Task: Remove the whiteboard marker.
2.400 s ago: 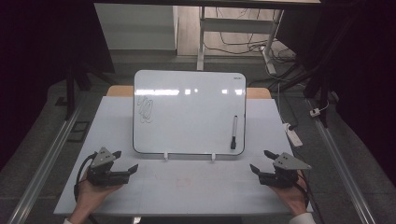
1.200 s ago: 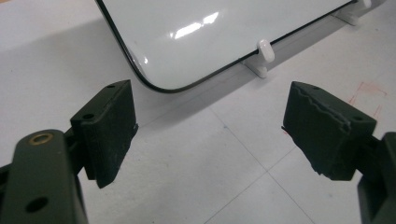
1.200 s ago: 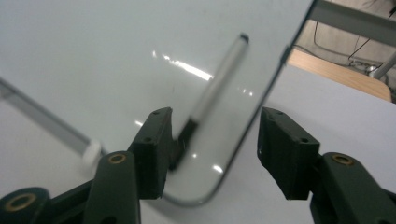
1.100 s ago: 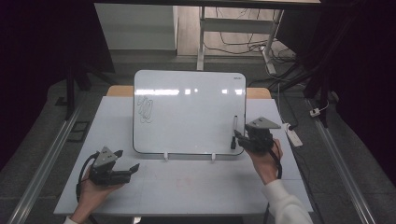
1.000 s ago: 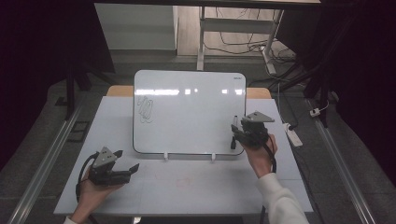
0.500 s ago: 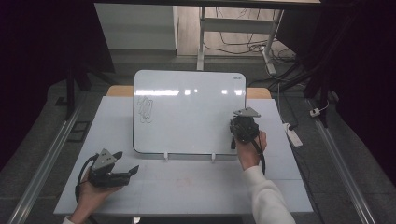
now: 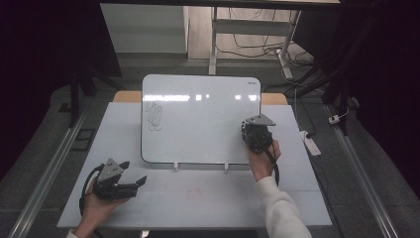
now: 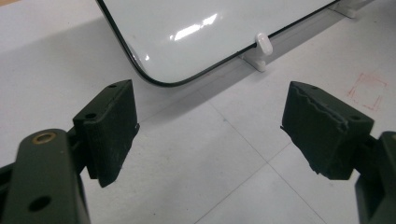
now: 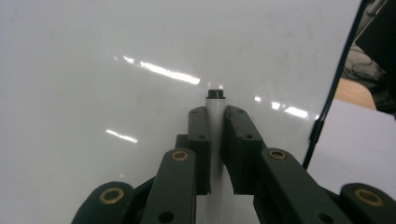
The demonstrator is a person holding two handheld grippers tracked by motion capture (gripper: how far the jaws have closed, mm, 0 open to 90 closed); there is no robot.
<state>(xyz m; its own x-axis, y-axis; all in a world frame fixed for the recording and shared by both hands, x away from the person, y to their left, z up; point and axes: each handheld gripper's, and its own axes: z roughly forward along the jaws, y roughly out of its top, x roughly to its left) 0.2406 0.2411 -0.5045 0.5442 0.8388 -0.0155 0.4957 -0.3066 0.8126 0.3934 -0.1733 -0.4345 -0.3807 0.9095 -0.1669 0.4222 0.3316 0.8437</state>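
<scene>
The right claw [image 9: 215,122] had just clamped its jaws onto the white marker [image 9: 215,100] lying against the lower right part of the whiteboard [image 7: 200,119], after crossing from the counter's [image 7: 208,198] near right corner to the board's right edge in little more than two seconds. In the right claw's own view the pen's dark cap end stood up between the two black pads, which pressed on its barrel from both sides. The left claw [image 7: 130,173] remained parked on the counter below the board's lower left corner, its jaws spread wide with nothing between them, as it had been throughout. A scribble [image 7: 154,115] marked the board's upper left area. With the marker now gripped, the work appeared to have passed from reaching to holding; lifting the pen off the board looked like the next step.
</scene>
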